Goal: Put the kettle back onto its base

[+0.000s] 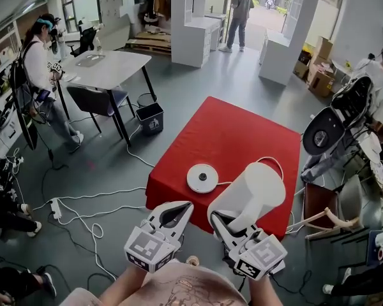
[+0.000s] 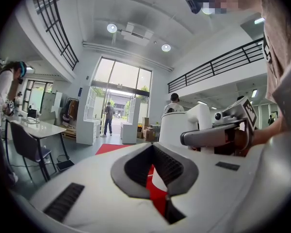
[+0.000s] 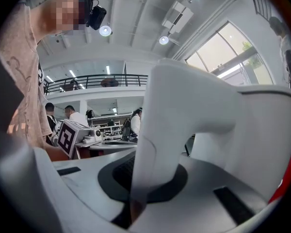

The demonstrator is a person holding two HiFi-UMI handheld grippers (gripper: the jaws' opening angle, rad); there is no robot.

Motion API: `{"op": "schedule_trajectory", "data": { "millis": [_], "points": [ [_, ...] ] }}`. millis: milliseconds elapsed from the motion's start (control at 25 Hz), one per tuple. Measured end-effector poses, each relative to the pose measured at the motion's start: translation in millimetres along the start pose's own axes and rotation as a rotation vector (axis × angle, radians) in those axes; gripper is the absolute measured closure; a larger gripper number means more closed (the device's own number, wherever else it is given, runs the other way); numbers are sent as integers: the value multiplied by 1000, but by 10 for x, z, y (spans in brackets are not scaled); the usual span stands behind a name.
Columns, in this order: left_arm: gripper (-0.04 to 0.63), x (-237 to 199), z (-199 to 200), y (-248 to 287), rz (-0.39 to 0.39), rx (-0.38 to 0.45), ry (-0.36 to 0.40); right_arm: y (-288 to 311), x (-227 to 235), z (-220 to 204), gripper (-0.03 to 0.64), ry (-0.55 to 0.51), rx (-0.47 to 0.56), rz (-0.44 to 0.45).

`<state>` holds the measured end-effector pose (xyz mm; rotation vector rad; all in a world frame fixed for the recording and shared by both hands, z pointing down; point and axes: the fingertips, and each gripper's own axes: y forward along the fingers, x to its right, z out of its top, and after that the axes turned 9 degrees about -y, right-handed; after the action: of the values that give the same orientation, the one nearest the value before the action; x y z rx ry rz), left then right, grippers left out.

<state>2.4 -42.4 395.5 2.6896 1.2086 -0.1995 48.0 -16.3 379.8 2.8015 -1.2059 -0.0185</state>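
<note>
A white kettle (image 1: 252,193) hangs tilted over the front right part of the red table (image 1: 233,132). My right gripper (image 1: 221,222) is shut on its handle (image 3: 150,144), which fills the right gripper view. The round white base (image 1: 202,178) lies flat on the cloth to the left of the kettle, with nothing on it. My left gripper (image 1: 186,206) hovers at the table's front edge, just below the base. Its jaws are shut, tips together, with nothing between them. In the left gripper view (image 2: 153,152) the kettle (image 2: 184,125) stands to the right.
The base's white cord (image 1: 271,162) loops behind the kettle. Chairs (image 1: 335,123) crowd the table's right side. A black bin (image 1: 150,118) and a white table (image 1: 108,65) stand to the left, with cables (image 1: 96,199) trailing over the floor. Several people stand around the room.
</note>
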Motion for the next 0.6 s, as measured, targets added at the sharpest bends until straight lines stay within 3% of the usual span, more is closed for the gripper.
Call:
{"op": "schedule_trajectory", "data": {
  "millis": [400,600],
  "points": [
    [607,-360,15,322,15,-27,-6,251,307,-44,603,5,-6,9],
    [607,-470,56,528,-17,-40,1,342,526,-29,603,28,6,-21]
  ]
}}
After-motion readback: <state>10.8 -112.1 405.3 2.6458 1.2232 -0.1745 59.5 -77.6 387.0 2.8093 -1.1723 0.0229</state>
